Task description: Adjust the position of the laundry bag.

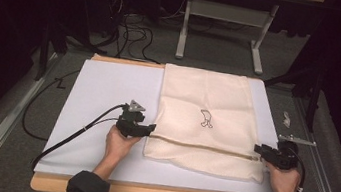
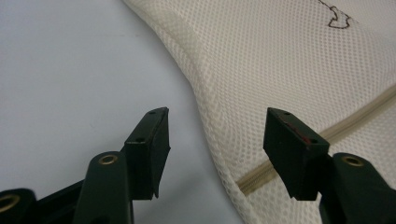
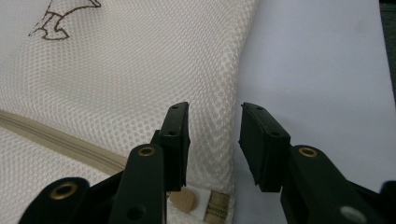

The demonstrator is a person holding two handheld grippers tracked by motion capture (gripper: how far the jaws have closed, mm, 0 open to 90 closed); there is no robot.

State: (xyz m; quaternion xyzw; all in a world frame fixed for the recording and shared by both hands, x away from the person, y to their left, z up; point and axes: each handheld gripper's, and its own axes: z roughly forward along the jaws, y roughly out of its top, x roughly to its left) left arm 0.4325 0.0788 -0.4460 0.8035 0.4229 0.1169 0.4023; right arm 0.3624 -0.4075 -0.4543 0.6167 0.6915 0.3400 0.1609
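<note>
Between the released left tongs [image 1: 150, 128] and right tongs [image 1: 258, 149] lies the cream mesh bag [image 1: 204, 118], its zipper [image 1: 201, 147] spanning both

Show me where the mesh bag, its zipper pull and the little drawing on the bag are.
mesh bag [image 1: 206, 93]: high view, on its plain upper cloth.
zipper pull [image 3: 183, 201]: right gripper view, on the tan tab near the bag's edge.
drawing [image 1: 205, 118]: high view, on the dark outline mid-bag.
</note>
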